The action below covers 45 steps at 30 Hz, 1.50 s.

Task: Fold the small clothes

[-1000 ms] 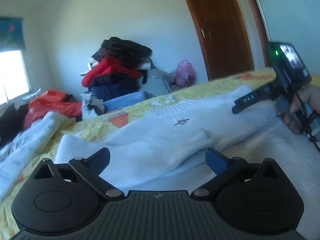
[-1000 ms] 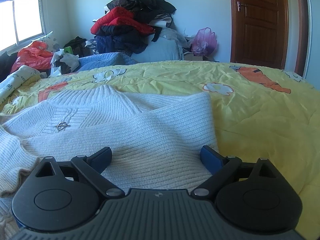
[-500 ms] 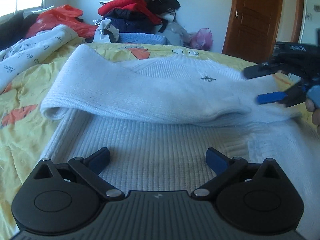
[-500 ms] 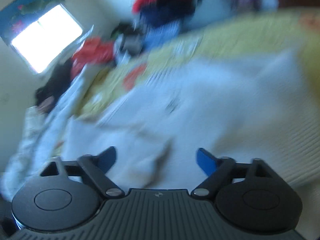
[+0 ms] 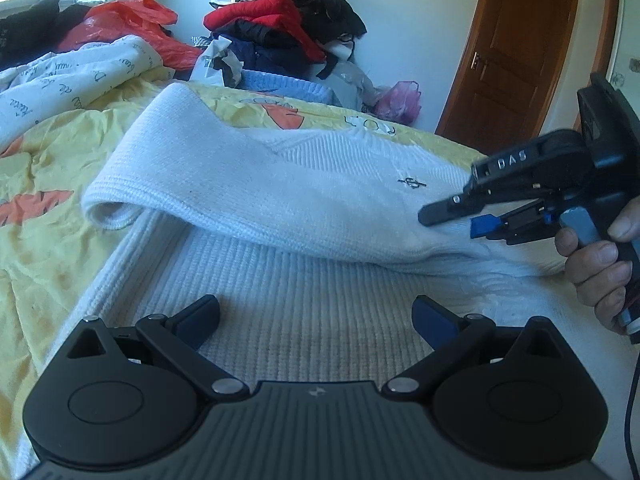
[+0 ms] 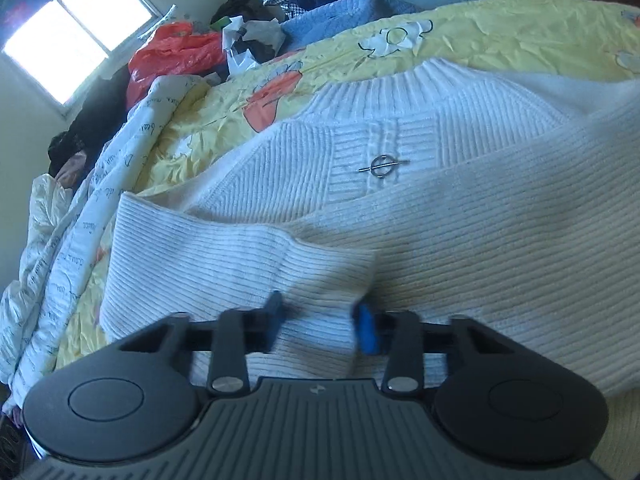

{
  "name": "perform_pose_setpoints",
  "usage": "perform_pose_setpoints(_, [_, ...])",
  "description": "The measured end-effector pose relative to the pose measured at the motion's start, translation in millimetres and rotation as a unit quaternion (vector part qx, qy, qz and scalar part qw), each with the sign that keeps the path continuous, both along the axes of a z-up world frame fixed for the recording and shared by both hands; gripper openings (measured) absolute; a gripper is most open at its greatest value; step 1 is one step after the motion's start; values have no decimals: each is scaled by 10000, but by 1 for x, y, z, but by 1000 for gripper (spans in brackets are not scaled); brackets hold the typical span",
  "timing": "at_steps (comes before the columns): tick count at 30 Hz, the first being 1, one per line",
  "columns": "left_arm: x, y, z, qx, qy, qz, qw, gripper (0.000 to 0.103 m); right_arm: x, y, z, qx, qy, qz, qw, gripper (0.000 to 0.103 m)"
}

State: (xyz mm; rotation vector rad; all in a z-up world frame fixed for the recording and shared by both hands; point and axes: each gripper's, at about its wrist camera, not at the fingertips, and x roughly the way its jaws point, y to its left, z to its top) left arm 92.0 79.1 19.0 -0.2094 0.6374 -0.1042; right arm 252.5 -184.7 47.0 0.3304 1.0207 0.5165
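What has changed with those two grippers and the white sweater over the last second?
The right gripper swung left across the white sweater and its fingers have closed in around the sleeve cuff; a second ago it was wide open, short of the knit. The left gripper turned to look along the folded sleeve. Unchanged: the left gripper is open and empty, and the sweater lies on the yellow bedspread.

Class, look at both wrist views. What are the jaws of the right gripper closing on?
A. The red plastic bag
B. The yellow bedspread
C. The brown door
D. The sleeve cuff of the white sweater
D. In the right wrist view, the right gripper has its jaws narrowed around the ribbed sleeve cuff of the white sweater, which lies on the yellow bedspread.
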Motion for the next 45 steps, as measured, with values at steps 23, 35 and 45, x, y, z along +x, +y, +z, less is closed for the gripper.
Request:
perform_pose_setpoints(23, [1,3,-1,-10,-1,6,10000,103,5,-162,50,411,-586,-1057,9918,11])
perform_pose_setpoints(35, [3,3,0,78,18,12,10000,103,-5,-188,14,470,-412,-1395,9882,11])
perform_pose_setpoints(45, [3,3,0,86,19,11,10000,103,-8,-190,-10,308,-405,-1513,9872,11])
